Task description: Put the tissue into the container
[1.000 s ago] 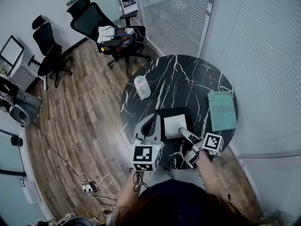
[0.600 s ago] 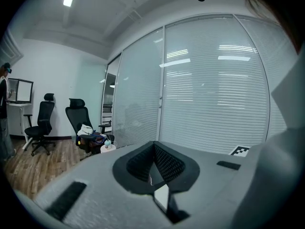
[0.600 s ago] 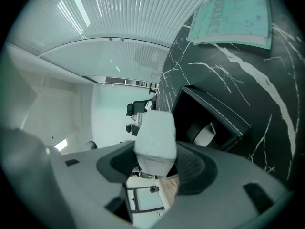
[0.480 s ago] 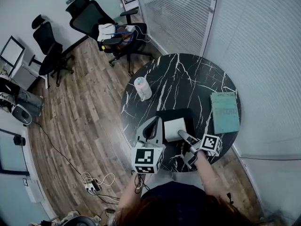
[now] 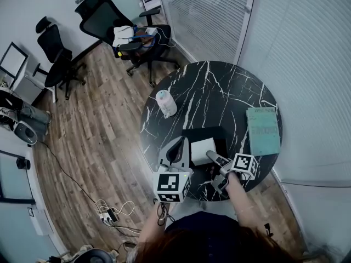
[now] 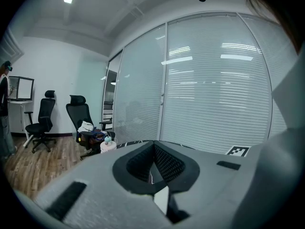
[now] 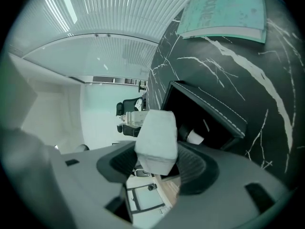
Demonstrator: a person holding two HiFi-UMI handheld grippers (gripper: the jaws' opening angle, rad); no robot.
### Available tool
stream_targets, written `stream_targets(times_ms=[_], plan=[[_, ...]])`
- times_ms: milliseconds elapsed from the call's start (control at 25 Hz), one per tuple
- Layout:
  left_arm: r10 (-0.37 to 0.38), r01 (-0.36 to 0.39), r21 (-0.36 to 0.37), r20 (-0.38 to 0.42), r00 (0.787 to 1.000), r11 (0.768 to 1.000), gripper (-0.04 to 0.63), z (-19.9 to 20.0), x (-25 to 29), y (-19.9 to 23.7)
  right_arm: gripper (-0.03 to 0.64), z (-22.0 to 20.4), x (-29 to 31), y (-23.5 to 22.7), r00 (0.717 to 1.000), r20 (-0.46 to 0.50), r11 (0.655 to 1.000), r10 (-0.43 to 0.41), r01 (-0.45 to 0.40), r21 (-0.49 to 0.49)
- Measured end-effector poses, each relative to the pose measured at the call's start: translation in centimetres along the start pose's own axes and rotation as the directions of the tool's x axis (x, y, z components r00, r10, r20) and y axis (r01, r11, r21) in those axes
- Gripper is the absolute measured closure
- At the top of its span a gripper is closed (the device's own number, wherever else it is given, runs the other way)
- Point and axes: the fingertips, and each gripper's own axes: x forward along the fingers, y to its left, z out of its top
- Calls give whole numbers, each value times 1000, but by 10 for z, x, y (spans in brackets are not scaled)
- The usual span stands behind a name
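White tissue pack (image 7: 156, 140) sits pinched in my right gripper (image 5: 210, 156), just at the black container's (image 7: 209, 108) near edge. My left gripper (image 5: 176, 147) is pressed together and empty. The placing step is in hand: next I judge it needs carrying over the opening, then release.

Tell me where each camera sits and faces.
Head view: on the person's head, steeply down at the table; left gripper, right gripper and forearms show.
Left gripper view: rides that gripper, faces blinds and chairs; its shut jaws show.
Right gripper view: rides that gripper, faces the container; jaws clamp the tissue.
Head and right gripper views share the book.
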Motion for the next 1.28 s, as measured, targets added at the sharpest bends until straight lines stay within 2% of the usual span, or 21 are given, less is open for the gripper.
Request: stream_targets(times_ms=[520,880,960,1040,1280], plan=[[-1,1,-12,-4,1000,1000,569,0,4,2,357,-1,-1,4,1000,-10,996,0,1,84],[-19,19,-11,4,1000,1000,569,2,6,-5,358,4,-6,13,1000,-4,1000,5,-5,29],[-22,22,-9,6,1000,1000,569,3,5,-6,378,2,-7,15,1000,-4,1000,-1,1,7],[-24,24,-9,8,1000,1000,569,4,3,-6,436,1,-10,15,1000,1,1000,-20,20,-18],[-24,24,-7,21,999,1000,569,7,-6,-3,468,1,-19,21,1000,25,998,-16,18,-65]])
